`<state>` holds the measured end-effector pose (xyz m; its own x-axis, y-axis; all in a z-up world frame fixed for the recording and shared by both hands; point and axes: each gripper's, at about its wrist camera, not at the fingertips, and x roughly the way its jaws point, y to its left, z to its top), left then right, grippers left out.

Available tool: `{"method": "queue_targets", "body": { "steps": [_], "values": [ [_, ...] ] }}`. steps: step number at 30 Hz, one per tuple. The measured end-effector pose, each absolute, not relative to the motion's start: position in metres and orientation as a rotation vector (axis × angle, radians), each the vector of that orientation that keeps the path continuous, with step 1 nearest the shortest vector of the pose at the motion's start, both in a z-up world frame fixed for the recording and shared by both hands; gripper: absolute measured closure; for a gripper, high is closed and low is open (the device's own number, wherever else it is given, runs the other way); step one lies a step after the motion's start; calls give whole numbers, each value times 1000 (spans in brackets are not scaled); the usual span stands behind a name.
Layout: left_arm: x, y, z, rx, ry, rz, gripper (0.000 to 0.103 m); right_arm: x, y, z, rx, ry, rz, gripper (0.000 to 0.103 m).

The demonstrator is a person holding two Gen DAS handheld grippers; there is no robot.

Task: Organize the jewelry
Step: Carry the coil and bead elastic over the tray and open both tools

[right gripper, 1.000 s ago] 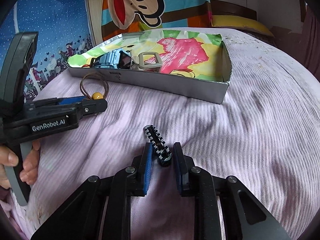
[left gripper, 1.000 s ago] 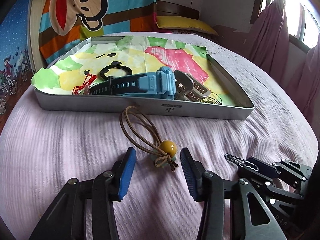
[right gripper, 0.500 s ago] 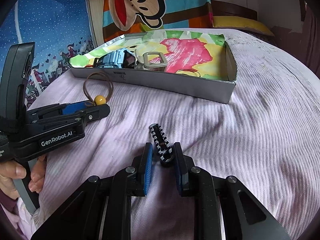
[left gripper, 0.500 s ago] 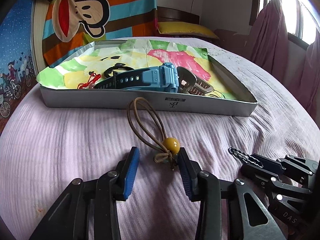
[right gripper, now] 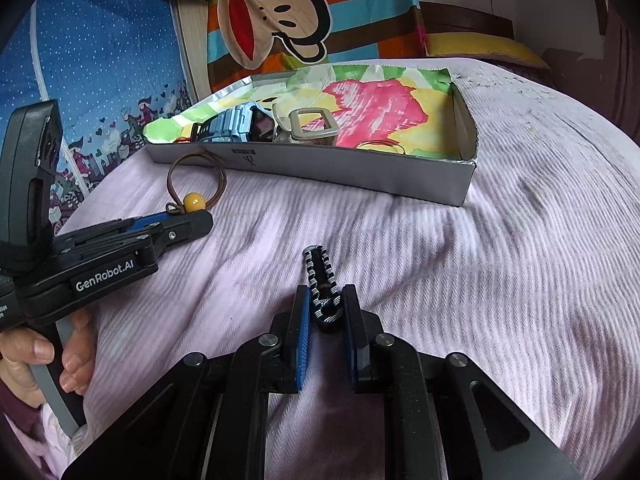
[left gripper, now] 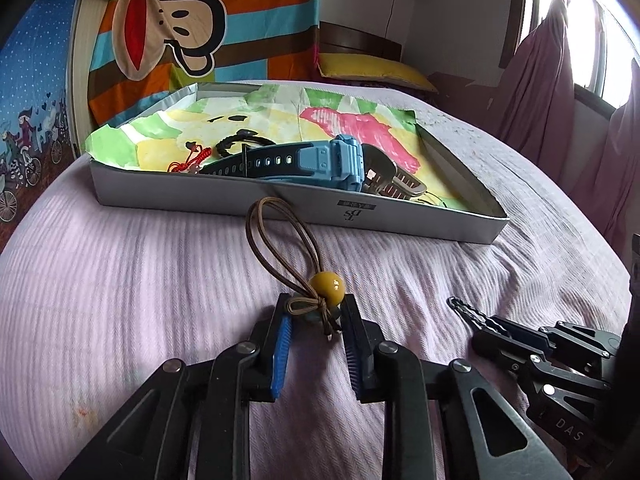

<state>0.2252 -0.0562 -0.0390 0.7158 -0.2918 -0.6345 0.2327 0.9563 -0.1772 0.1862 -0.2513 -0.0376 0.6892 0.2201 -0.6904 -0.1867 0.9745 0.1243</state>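
**Closing in on the bead cord**

Narrowing the left gripper (left gripper: 316, 322) around the knot of the brown cord bracelet (left gripper: 280, 240), just short of its yellow bead (left gripper: 327, 286) at 12 o'clock. Spread wide a second ago; now leaving only a slim gap, with pads just beside the knot. Impossible to tell whether already pinching. Probably setting up a lift of the cord into the box.

Still lying on the purple bedspread (left gripper: 120, 280), and reaching with its loop to the foot of the box wall.

Pinching the near end of the black chain bracelet (right gripper: 322, 276) in the right gripper (right gripper: 325, 314) at 3 o'clock, at unchanged spacing, and resting the far end on the cover.

Waiting at 12 o'clock: a shallow grey box (left gripper: 224, 196) lined with painted paper. Already holding a blue watch (left gripper: 320, 160), a grey metal piece (left gripper: 394, 182), a black band (left gripper: 240, 140), a red knotted cord (left gripper: 192, 160) and a thin hoop (right gripper: 380, 145) near its 5 o'clock corner.
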Motion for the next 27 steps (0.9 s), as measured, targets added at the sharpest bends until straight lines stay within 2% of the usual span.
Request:
{"method": "queue_targets", "body": {
  "steps": [15, 27],
  "values": [
    [198, -50, -26, -95, 605, -266, 80, 177, -253, -28, 80, 669, 255, 90],
    [198, -42, 27, -76, 497, -193, 80, 179, -269, 8, 153, 469, 242, 90]
  ]
}}
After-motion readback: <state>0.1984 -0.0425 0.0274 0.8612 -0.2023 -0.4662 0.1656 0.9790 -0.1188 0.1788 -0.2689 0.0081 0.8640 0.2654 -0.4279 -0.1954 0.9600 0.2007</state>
